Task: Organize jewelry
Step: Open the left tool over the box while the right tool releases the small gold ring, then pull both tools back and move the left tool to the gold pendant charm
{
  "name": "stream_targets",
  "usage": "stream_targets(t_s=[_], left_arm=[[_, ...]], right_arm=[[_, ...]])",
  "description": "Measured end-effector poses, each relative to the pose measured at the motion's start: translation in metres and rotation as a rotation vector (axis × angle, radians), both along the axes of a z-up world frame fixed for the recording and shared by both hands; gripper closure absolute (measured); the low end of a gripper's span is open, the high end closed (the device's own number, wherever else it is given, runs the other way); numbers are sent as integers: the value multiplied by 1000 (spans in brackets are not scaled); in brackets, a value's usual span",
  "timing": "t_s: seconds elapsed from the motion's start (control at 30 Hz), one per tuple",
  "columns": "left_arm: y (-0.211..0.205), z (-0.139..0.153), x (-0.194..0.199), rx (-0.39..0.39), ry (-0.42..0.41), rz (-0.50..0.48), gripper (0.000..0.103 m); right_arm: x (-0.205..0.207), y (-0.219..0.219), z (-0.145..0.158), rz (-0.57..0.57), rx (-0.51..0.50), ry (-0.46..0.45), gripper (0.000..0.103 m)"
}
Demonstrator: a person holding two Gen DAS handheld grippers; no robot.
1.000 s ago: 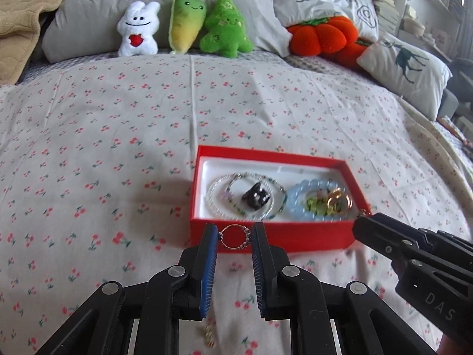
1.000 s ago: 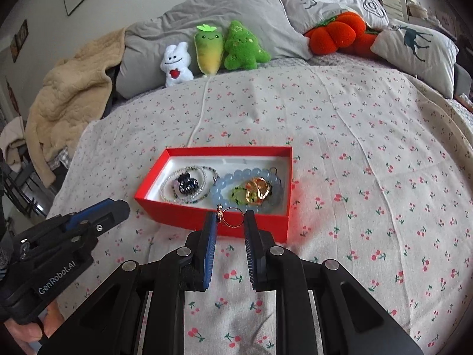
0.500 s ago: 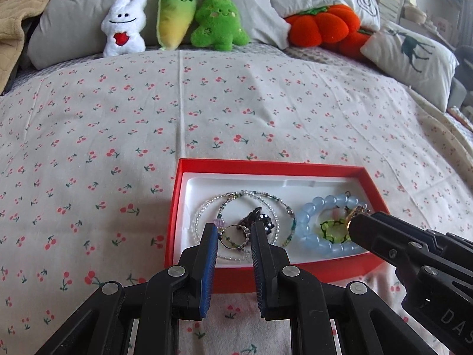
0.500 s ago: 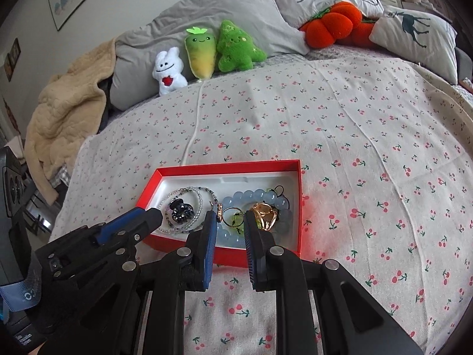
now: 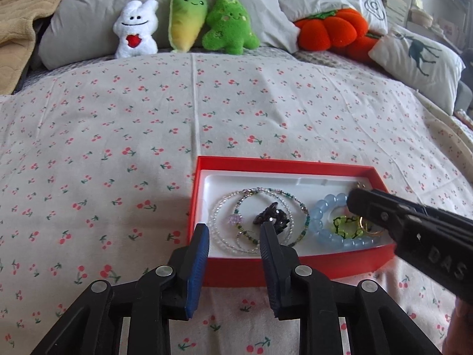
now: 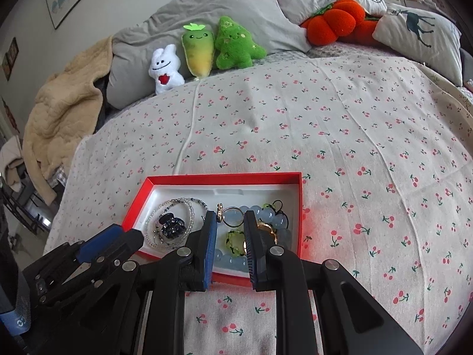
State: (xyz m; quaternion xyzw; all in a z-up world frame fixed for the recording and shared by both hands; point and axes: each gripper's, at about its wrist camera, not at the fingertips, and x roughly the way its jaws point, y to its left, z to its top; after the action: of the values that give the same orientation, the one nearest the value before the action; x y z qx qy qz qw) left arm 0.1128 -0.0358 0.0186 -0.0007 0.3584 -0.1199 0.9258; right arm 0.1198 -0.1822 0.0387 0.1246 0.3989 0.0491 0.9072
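A red jewelry box [image 5: 283,165] with a white liner lies on the cherry-print bedspread; it also shows in the right wrist view [image 6: 224,176]. Inside are thin beaded bracelets [image 5: 236,207], a dark hair claw [image 5: 270,216], a blue bead bracelet [image 5: 325,204] and green and gold pieces [image 5: 346,226]. My left gripper [image 5: 235,236] is open and empty over the box's near left part; a hoop earring [image 5: 246,236] lies among the bracelets between its fingers. My right gripper [image 6: 229,222] is shut on a hoop earring [image 6: 233,217], held over the blue bracelet [image 6: 266,216].
Three plush toys [image 5: 183,23] and an orange pumpkin cushion [image 5: 331,29] sit by grey pillows at the bed's head. A beige blanket [image 6: 59,103] hangs at the left. A deer-print pillow [image 5: 414,56] lies at the right.
Both grippers moved forward over the box. My left gripper opened and its hoop earring dropped onto the beaded bracelets. My right gripper still holds its earring.
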Motion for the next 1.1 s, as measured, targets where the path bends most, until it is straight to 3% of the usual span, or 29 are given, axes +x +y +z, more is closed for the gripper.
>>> stream_targets(t_s=[0.43,0.47,0.53,0.6,0.8,0.93,1.1], left_arm=[[20,1,-4,18,22,48,67],[20,0,-4,20,25,50,67],[21,1,-5,23,27,54,60],[22,2,-6,23,23,58,56],[23,6,-15,52,18,58,41],[24,5,-23,77,44,48,29],[24,2,-37,123,86,26,22]], right_arm=[[41,25,3,84,-104,42,81],[42,24,3,83,-101,46,79],[42,24,3,78,-93,51,55],[39,23,6,68,-84,43,44],[28,16,18,50,-99,42,43],[16,8,28,24,-96,50,36],[1,-2,42,-15,-121,91,29]])
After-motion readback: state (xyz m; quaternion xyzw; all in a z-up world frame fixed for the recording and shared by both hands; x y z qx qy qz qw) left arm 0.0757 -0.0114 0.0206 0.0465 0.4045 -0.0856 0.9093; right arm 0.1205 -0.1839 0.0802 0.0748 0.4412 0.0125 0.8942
